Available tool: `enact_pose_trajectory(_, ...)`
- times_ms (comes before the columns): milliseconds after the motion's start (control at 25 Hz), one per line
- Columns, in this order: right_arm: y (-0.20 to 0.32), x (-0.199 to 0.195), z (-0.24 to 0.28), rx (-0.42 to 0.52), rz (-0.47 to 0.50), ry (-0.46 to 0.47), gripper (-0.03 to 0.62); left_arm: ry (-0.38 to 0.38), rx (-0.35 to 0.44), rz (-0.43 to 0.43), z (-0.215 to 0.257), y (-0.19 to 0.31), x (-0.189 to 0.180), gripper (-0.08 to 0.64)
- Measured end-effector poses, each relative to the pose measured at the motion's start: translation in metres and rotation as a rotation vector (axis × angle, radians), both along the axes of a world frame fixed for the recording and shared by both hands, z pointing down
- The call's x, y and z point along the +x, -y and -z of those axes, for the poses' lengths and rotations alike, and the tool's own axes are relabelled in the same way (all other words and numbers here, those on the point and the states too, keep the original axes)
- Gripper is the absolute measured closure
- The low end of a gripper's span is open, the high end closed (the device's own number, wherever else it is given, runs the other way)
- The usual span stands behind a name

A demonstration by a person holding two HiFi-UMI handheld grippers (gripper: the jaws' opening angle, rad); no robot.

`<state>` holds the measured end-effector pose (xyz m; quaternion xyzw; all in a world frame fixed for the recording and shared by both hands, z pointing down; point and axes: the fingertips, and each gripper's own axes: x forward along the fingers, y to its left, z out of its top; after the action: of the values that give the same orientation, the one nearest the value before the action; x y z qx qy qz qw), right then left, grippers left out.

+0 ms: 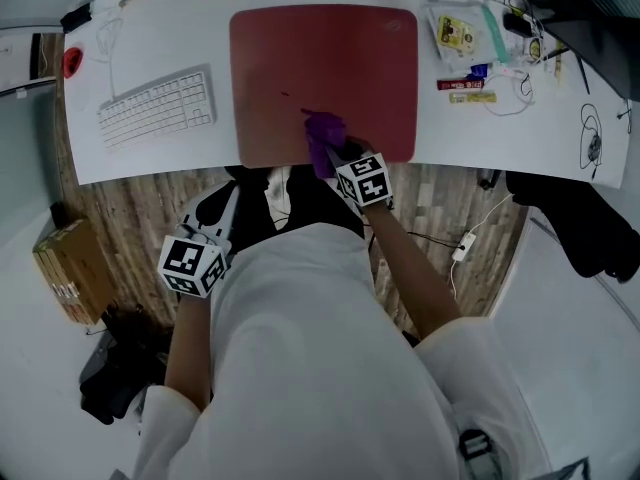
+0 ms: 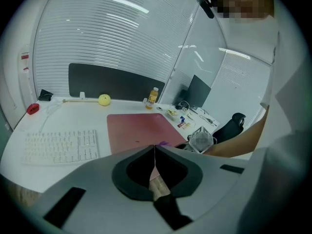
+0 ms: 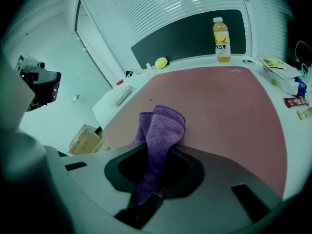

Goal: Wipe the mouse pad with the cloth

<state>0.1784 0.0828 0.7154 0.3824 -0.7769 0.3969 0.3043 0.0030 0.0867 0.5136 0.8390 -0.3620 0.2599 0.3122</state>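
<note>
White desk (image 1: 500, 138): yellow-drink bottle (image 3: 221, 33), mouse pad (image 1: 320, 68), cloth (image 3: 160, 128) in right hand-held gripper (image 3: 157, 150)

right gripper (image 3: 157, 156) jaws clamp purple cloth (image 3: 158, 135) over red mouse pad (image 3: 219, 111).

There is one worktop (image 1: 140, 156), one red mouse pad (image 1: 330, 68), one purple cloth (image 1: 322, 138), one white keyboard (image 1: 158, 106), one bottle (image 3: 221, 33), one yellow round thing (image 2: 104, 100) and one cardboard box (image 1: 68, 268). Two tools: the left hand-held gripper (image 2: 155, 147) and the right hand-held gripper (image 3: 160, 149).
</note>
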Motion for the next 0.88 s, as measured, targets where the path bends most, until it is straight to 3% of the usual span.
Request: enact_pose_trajectory(880, -0.03, 0.154, -0.001, 0.008, -0.12, -0.171, 0.508, -0.021, 0.004, -0.118, -0.005, 0.009, 0.061, 0.538)
